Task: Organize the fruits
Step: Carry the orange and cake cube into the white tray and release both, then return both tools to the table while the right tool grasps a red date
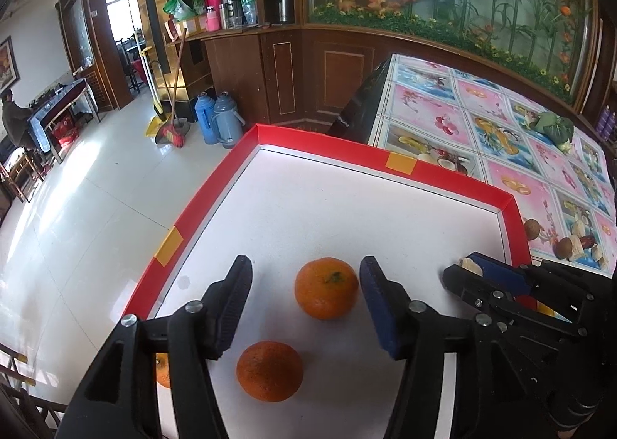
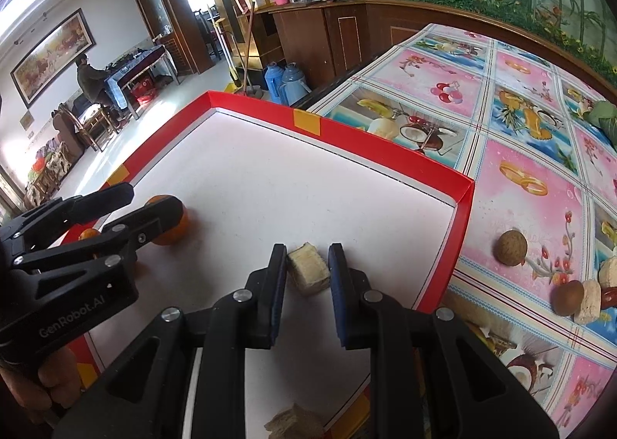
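Left tongs: left gripper [image 1: 306,306] has its jaws spread wide and holds nothing; it hangs low over the white floor of the tray, tips either side of an orange
Right tongs: right gripper [image 2: 307,277] is open about as wide as the pale block [image 2: 308,269] between its tips; the left pad looks to touch the block and a sliver of gap shows on the other side, so whether it is being let go or about to be taken I cannot tell
Tray: red-rimmed tray [image 1: 443,173], a shallow white-floored box on the table's near corner, mostly bare
Far orange: far orange [image 1: 326,287], stem up, just ahead of the left tips, close to the right-hand pad
Near orange: near orange [image 1: 269,370] sits apart from it, nearer the camera, below the left jaws
Third orange: third orange [image 1: 163,369], only a sliver shows behind the left finger, at the tray's left edge
Waiting fruit: brown round fruit [image 2: 511,248] on the flowered tablecloth [image 2: 540,153] outside the tray, with another brown one [image 2: 567,297] and pale chunks [image 2: 588,302] beside it, well apart from both tongs
Step in hand: judged as sorting inside the tray, oranges kept left, pale pieces right
Next move, left: if the far orange is to join its neighbours, centre the jaws on it and close softly, since it will roll
Next move, right: either open wider and lift clear, or close squarely on the block's flat sides; the block looks soft and may crush
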Demonstrator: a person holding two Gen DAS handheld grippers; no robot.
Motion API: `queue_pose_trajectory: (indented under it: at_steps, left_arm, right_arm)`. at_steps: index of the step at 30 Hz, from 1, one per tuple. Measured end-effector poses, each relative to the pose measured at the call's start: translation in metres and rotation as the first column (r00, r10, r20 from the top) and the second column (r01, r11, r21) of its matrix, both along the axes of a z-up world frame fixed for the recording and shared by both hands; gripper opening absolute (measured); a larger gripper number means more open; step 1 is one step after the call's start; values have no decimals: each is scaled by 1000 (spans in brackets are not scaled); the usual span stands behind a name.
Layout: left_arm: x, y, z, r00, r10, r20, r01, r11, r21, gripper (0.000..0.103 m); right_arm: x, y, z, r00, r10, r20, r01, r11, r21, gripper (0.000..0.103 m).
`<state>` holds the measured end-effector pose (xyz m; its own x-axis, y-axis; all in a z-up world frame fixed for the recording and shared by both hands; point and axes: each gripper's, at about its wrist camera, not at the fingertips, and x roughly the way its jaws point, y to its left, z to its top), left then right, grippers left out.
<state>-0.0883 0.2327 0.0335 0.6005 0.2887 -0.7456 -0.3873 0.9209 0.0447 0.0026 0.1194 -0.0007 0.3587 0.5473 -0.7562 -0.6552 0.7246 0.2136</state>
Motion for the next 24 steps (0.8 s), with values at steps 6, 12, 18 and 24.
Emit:
queue_pose_trajectory:
  at_steps: [6, 12, 18, 24]
  left_arm:
    - [-2, -4, 7, 1000, 9, 6, -9, 1000, -8, 68]
    - [-1, -19, 15, 1000, -4, 11, 4, 1000, 0, 75]
    - [3, -46, 21, 999, -49, 6, 48, 999, 25, 77]
    - [7, -78, 22, 994, -109, -11, 110, 993, 42, 77]
  right_arm:
    - [10, -22, 14, 999, -34, -35, 37, 996, 83, 46]
    - [21, -56, 33, 994, -111, -14, 112, 981, 160, 51]
    - [32, -99, 37, 983, -183, -13, 182, 969, 168, 51]
    - [46, -153, 42, 959, -281, -28, 281, 941, 189, 51]
